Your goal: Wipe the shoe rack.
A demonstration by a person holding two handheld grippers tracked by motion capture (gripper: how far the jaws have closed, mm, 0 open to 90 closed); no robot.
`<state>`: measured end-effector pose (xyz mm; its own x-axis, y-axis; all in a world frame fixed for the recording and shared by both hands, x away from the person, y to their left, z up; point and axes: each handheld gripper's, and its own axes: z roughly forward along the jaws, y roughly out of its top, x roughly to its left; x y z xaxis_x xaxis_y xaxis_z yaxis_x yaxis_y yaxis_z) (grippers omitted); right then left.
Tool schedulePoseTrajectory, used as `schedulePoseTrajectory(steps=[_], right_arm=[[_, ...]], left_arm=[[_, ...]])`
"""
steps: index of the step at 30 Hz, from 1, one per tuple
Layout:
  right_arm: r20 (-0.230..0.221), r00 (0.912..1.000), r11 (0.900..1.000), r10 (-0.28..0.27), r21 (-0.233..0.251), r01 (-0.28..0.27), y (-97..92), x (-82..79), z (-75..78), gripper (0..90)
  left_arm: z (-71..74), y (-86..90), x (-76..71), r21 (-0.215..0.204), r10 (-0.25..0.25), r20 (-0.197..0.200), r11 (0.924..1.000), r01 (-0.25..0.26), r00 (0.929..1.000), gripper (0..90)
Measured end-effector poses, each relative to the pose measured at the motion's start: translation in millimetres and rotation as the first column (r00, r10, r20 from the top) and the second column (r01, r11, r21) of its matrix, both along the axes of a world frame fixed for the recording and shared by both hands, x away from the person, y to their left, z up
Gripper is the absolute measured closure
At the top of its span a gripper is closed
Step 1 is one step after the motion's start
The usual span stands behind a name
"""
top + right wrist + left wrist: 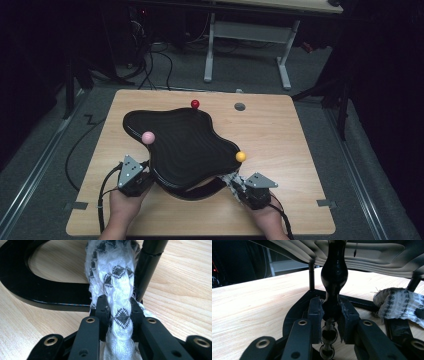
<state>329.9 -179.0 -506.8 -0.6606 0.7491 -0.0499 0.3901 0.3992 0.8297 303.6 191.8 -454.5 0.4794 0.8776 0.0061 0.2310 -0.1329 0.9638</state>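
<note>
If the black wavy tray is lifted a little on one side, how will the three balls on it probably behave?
The pink ball, red ball and yellow ball would likely roll, being round and loose. They sit near the rim of the black wavy tray, so they may drop off. Its ridged surface might slow them slightly.

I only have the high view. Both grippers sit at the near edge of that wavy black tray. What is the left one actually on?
Observer: The left gripper is shut on a glossy black handle that hangs under the tray.
Operator: And the right?
Observer: The right gripper is shut on a white cloth with a black diamond pattern.
Operator: Does the tray rest flat on the table?
Observer: No. Thin black posts carry it above a curved black base that lies on the wooden table.
</note>
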Motion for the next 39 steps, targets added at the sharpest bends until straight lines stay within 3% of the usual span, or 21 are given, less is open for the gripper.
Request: schedulePoseTrajectory(steps=[4, 6, 8, 11, 13, 14, 15, 18, 21, 24, 26, 27, 31, 34, 36, 39], right_arm=[[0.003, 1.0000, 0.9998, -0.005, 0.020, 0.005, -1.2, -0.4, 3.9, 77.4], [0.035, 0.9994, 0.9996, -0.003, 0.028, 0.002, -1.8, -2.6, 11.1, 77.4], [0.077, 0.9970, 0.9977, -0.010, 0.067, 0.005, -3.8, -6.3, 23.5, 77.4], [0.097, 0.9950, 0.9967, -0.020, 0.080, 0.012, -6.1, -7.6, 29.8, 77.4], [0.083, 0.9963, 0.9975, -0.025, 0.068, 0.019, -7.3, -5.1, 24.8, 77.4], [0.043, 0.9987, 0.9982, -0.029, 0.055, 0.027, -8.4, 0.2, 16.3, 77.3], [0.043, 0.9987, 0.9982, -0.029, 0.055, 0.027, -8.4, 0.2, 16.3, 77.3], [-0.026, 0.9993, 0.9994, -0.028, 0.020, 0.028, -8.9, 8.1, 1.1, 77.0], [-0.043, 0.9988, 0.9996, -0.024, 0.017, 0.024, -8.5, 10.1, -3.5, 76.9], [-0.029, 0.9992, 0.9993, -0.027, 0.024, 0.028, -8.3, 8.4, 1.0, 77.1], [0.007, 0.9996, 0.9982, -0.027, 0.053, 0.027, -9.4, 4.9, 10.9, 77.1], [0.064, 0.9973, 0.9952, -0.037, 0.093, 0.031, -11.6, 0.0, 24.4, 77.1], [0.103, 0.9937, 0.9935, -0.046, 0.109, 0.034, -13.2, -3.8, 33.3, 77.1], [0.068, 0.9966, 0.9952, -0.045, 0.090, 0.039, -13.1, 0.1, 24.1, 77.2], [0.017, 0.9989, 0.9968, -0.043, 0.068, 0.041, -12.7, 5.1, 14.3, 77.2], [-0.025, 0.9992, 0.9991, -0.031, 0.028, 0.032, -9.5, 8.6, 1.4, 77.3]], left_arm=[[-0.2, 0.2, 0.2, -0.006, -0.001, -0.001, 1.0000, 0.001, 1.0000, 74.1], [-0.3, 0.2, 0.2, -0.005, -0.002, 0.000, 1.0000, 0.002, 1.0000, 74.1], [-0.4, 0.2, 0.1, -0.005, -0.001, 0.001, 1.0000, 0.001, 1.0000, 74.1], [-0.5, 0.0, 0.0, -0.006, 0.001, 0.001, 1.0000, -0.001, 1.0000, 74.1], [-0.5, -0.1, -0.1, -0.005, 0.001, 0.001, 1.0000, -0.001, 1.0000, 74.1], [-0.5, -0.1, -0.1, -0.005, 0.001, 0.001, 1.0000, -0.001, 1.0000, 74.1], [-0.6, -0.1, -0.1, -0.005, 0.001, 0.002, 1.0000, -0.001, 1.0000, 74.1], [-0.6, 0.0, 0.0, -0.006, 0.000, 0.002, 1.0000, 0.000, 1.0000, 74.1], [-0.7, 0.0, 0.0, -0.007, 0.000, 0.002, 1.0000, 0.000, 1.0000, 74.1], [-0.7, -0.1, 0.0, -0.006, 0.000, 0.002, 1.0000, 0.000, 1.0000, 74.1], [-0.7, -0.1, 0.0, -0.006, 0.001, 0.002, 1.0000, -0.001, 1.0000, 74.1], [-0.7, -0.2, -0.1, -0.005, 0.001, 0.003, 1.0000, -0.001, 1.0000, 74.1], [-0.8, -0.3, 0.0, -0.006, 0.002, 0.003, 1.0000, -0.002, 1.0000, 74.1], [-0.7, -0.4, -0.1, -0.005, 0.002, 0.002, 1.0000, -0.002, 1.0000, 74.1], [-0.7, -0.4, -0.1, -0.005, 0.003, 0.002, 1.0000, -0.003, 1.0000, 74.1], [-0.7, -0.3, 0.0, -0.005, 0.001, 0.002, 1.0000, -0.001, 1.0000, 74.1]])
